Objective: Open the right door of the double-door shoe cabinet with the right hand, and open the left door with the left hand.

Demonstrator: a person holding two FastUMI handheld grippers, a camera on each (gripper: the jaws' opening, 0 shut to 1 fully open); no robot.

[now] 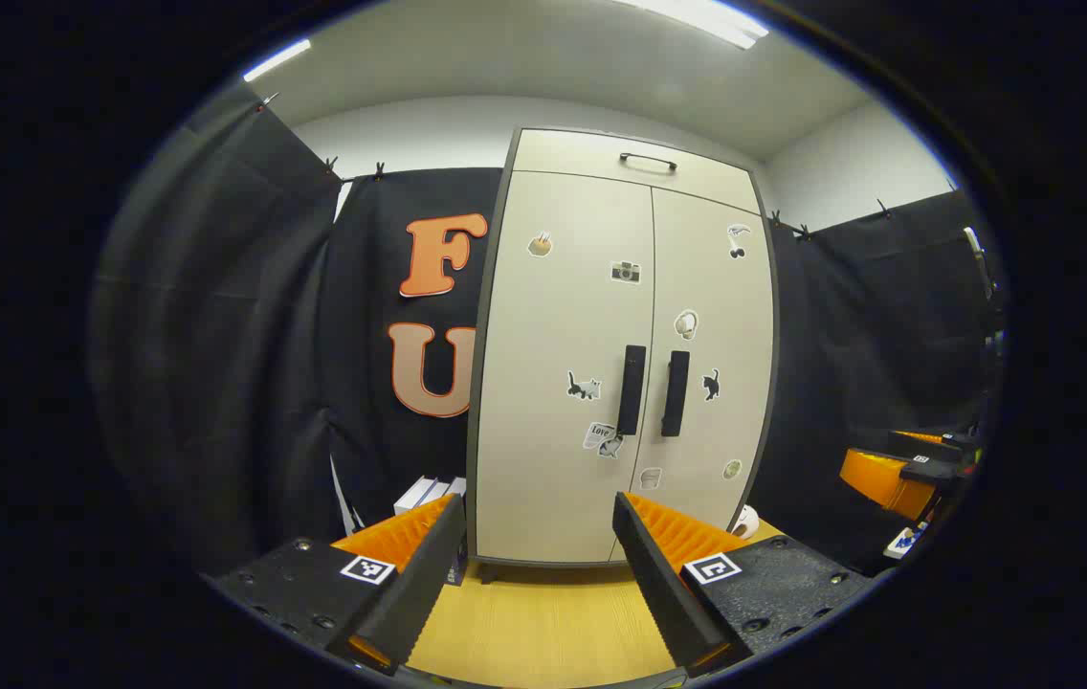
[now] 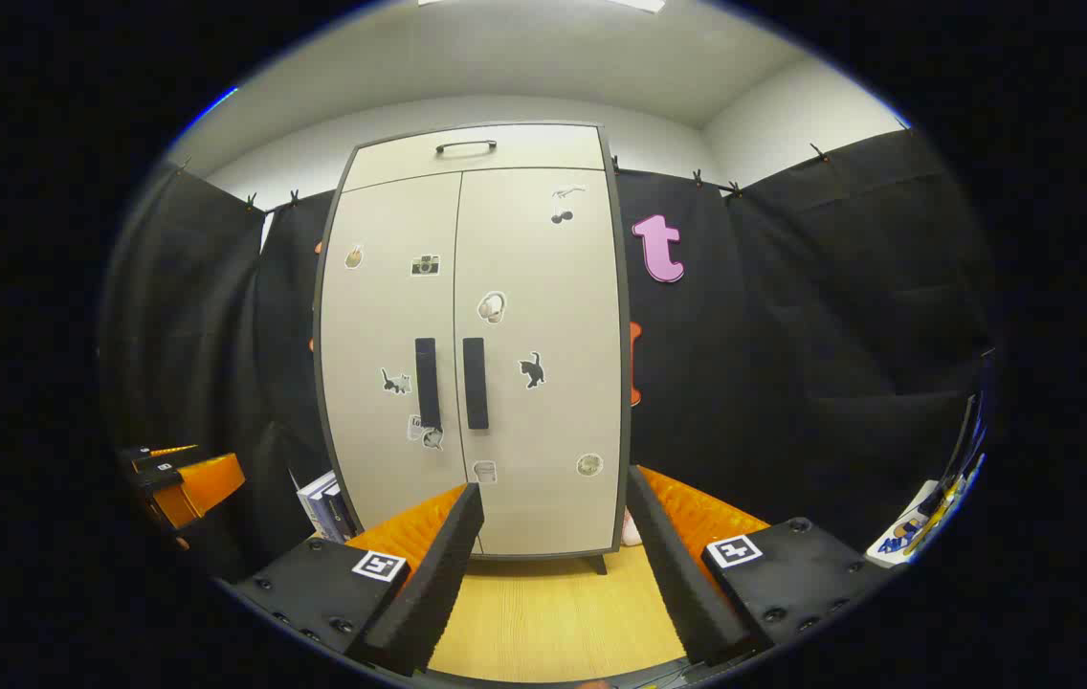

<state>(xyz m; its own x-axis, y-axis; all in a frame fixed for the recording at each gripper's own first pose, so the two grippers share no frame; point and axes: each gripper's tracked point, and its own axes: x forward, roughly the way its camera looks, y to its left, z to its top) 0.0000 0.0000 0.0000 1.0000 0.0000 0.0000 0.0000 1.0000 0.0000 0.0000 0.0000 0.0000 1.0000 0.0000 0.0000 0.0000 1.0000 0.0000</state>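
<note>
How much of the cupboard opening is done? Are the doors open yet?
Nothing is done yet. Both doors of the shoe cabinet are closed, meeting flush down the middle. The left gripper and the right gripper are both open, held back from the cabinet above the wooden surface, holding nothing. Left to do: the right gripper pulls the right handle, and the left gripper pulls the left handle.
</note>
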